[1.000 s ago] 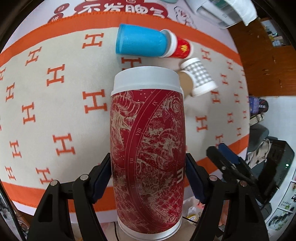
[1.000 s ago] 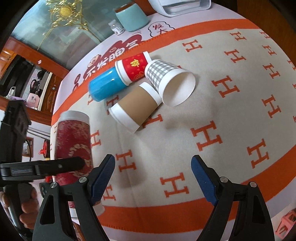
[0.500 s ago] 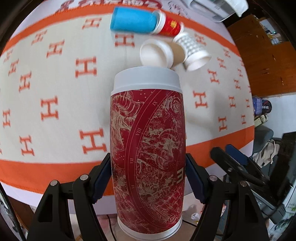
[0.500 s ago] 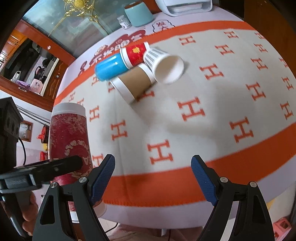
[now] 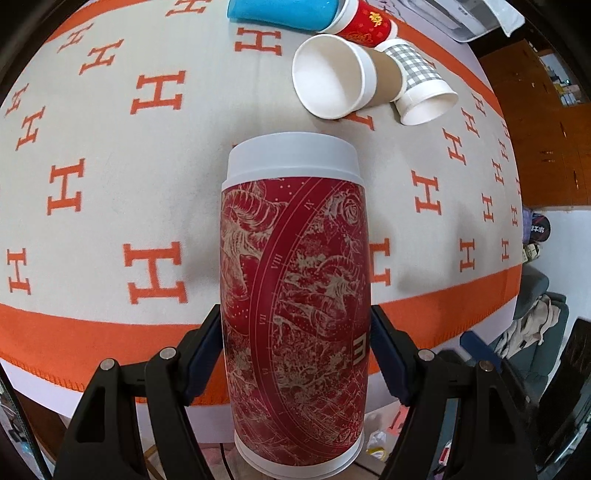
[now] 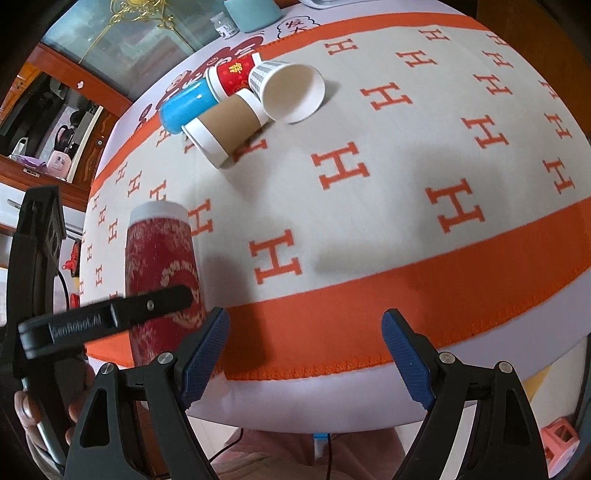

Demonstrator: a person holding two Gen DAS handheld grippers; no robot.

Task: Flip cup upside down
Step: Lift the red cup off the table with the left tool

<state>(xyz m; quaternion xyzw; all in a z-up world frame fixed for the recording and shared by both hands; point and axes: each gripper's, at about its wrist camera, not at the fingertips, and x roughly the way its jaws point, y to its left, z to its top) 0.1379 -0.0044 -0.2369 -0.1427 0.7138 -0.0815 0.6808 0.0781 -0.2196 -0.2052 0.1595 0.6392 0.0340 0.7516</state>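
While I watched both wrist feeds, the beige woven tablecloth with orange H letters and an orange border [image 5: 110,206] filled the space ahead of and below both tools. My left gripper [image 5: 295,354] was clenched on the tall red paper cup with a pale engraved pattern and white bands at both ends [image 5: 295,295]; its blue pads pressed the cup's lower half from either side. The cup ran straight away from the camera along the fingers, raised above the near orange border, with no part of it touching the cloth that I could see. In the right wrist view the same cup [image 6: 162,266] stood to the left of my right gripper [image 6: 304,354], whose jaws were spread wide with nothing between them, hanging over the cloth's near edge.

Farther ahead of both tools lay a cluster of four cups on their sides, pressed together. The blue cup [image 5: 280,11] was farthest from the left tool, with the small red paper cup with gold characters [image 5: 365,24] at its end. The brown-sleeved white paper cup [image 5: 340,77] lay nearest, mouth toward the left camera. The grey checked paper cup [image 5: 421,85] rested just to its right.
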